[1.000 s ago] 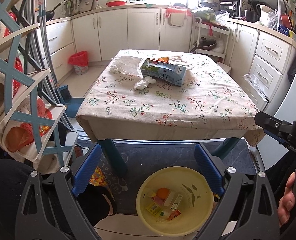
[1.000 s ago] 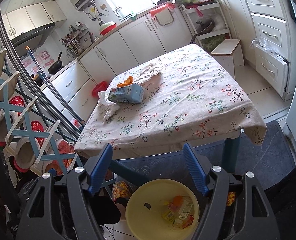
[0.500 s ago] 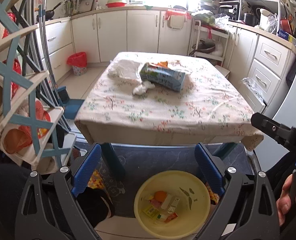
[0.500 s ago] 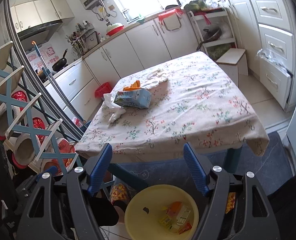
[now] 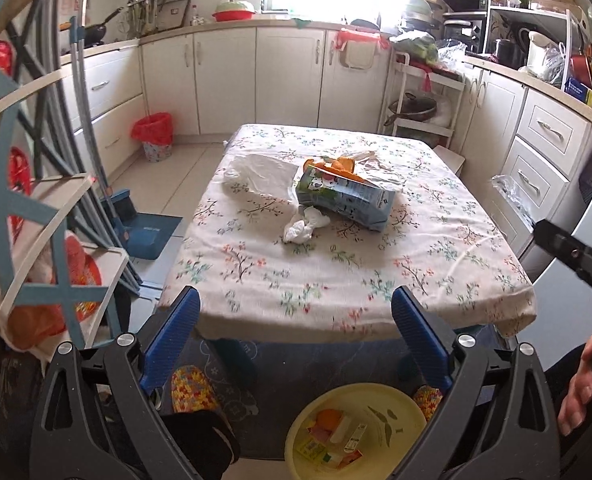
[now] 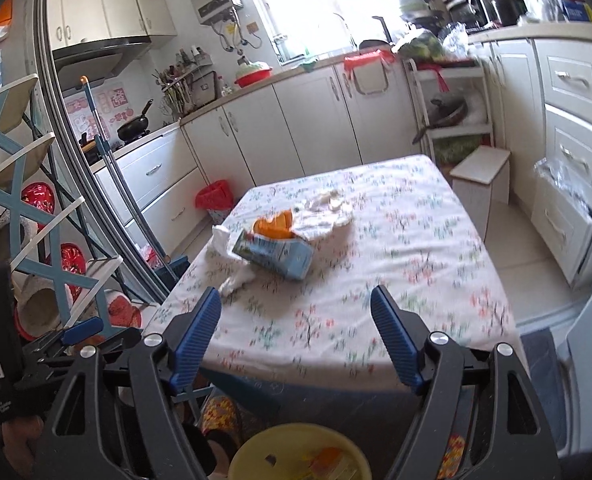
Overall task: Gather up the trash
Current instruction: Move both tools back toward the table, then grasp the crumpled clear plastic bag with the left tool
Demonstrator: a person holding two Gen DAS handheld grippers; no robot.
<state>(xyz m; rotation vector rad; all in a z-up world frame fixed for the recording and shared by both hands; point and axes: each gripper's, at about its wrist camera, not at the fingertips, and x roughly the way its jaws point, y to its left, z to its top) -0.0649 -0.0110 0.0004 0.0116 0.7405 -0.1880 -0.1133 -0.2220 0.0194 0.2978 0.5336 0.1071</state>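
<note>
Blue ribbed pads line both pairs of fingers, and both pairs stand spread with nothing between them. The left gripper [image 5: 294, 316] frames the near edge of the table [image 5: 448, 280] low in its view; the right gripper [image 6: 296, 320] has just been opening its jaws, still empty, and its fingers sit over the near part of the cloth in a blurred picture.

Beyond the fingers, mid-frame in both views, a blue carton [image 5: 346, 198] lies on its side on the flowered tablecloth, with orange peel [image 5: 332, 166] at its torn end. A crumpled white tissue [image 5: 304, 228] touches its near side, and a thin white bag [image 5: 255, 172] lies just beside it toward the upper left. What else sits behind the carton is hard to make out. The cloth in front of the carton is bare right up to the near edge, which drops to a dark mat.

At the bottom of both frames a yellow bowl [image 5: 400, 412] on the floor holds small wrappers; its lower rim is cut off, and in the right view only the top arc [image 6: 296, 446] shows. A shelf rack crowds the left edge. At the lower right of the left view a hand [image 5: 580, 388] grips the other tool's handle, mostly cut off.
</note>
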